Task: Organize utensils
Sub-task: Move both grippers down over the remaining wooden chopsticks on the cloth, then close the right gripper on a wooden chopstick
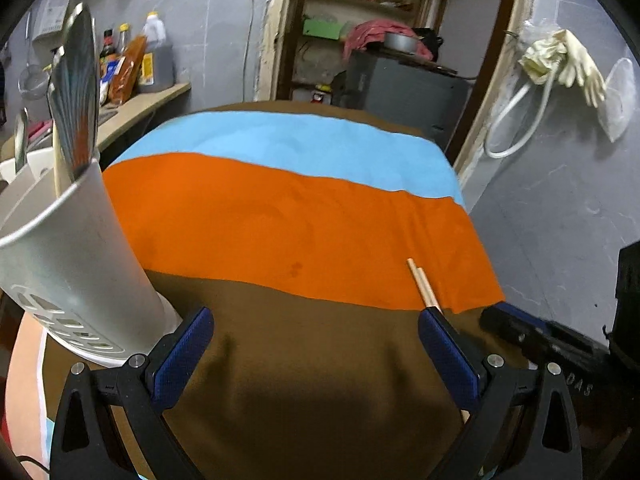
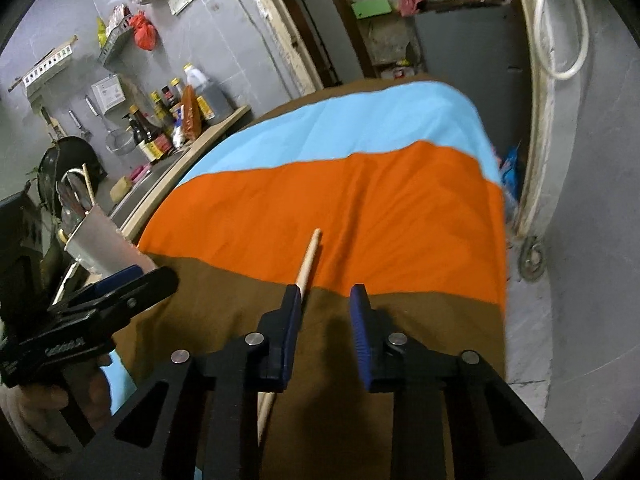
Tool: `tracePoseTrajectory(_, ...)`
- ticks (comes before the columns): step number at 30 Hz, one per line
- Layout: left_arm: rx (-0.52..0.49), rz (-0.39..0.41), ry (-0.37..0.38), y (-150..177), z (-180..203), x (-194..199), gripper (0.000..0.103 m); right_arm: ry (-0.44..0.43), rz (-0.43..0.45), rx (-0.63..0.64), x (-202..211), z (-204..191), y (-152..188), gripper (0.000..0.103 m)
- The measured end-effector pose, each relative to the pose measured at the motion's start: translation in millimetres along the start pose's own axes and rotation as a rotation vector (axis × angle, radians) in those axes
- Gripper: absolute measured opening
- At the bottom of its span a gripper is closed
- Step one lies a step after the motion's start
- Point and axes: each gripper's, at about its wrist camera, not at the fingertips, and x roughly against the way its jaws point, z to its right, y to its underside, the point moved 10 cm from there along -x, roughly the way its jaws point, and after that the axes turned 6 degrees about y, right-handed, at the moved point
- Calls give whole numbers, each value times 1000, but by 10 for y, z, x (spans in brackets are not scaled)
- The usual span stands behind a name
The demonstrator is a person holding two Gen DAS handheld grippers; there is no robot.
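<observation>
A pair of wooden chopsticks (image 1: 423, 284) lies on the cloth, crossing from the brown band onto the orange band; it also shows in the right wrist view (image 2: 308, 260). A grey utensil holder (image 1: 68, 256) stands at the left with metal utensils (image 1: 76, 92) and a chopstick in it; it also shows in the right wrist view (image 2: 102, 244). My left gripper (image 1: 316, 334) is open wide and empty above the brown cloth, right of the holder. My right gripper (image 2: 326, 296) is open and empty, just right of the chopsticks, its left finger beside them.
The table is covered with a brown, orange and blue cloth (image 1: 280, 216). A counter with sauce bottles (image 2: 180, 120) runs along the left wall. A grey cabinet (image 1: 404, 92) stands behind the table. The table's right edge drops to a grey floor (image 2: 580, 280).
</observation>
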Motion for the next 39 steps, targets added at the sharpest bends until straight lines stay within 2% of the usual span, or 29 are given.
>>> tracePoseTrajectory(4, 27, -15, -13, 24, -51, -56, 102, -37, -43, 12, -131, -94, 94, 14)
tracePoseTrajectory(12, 39, -33, -19, 42, -85, -108, 102, -70, -84, 3, -259, -208, 188, 9)
tracePoseTrajectory(13, 40, -34, -17, 46, -82, -111, 102, -67, -91, 5, -282, -224, 203, 6)
tracePoseTrajectory(19, 36, -43, 11, 41, -38, -136, 102, -84, -101, -19, -298, -208, 193, 1)
tracePoseTrajectory(26, 27, -54, 72, 48, 95, -166, 102, -72, -83, -37, -200, -138, 185, 1)
tracePoseTrajectory(33, 44, -57, 67, 40, 87, -181, 102, -130, -122, -68, -225, -197, 245, 1)
tracePoseTrajectory(39, 66, -57, 48, 45, 0, -161, 102, -128, -141, -90, -278, -202, 303, 1)
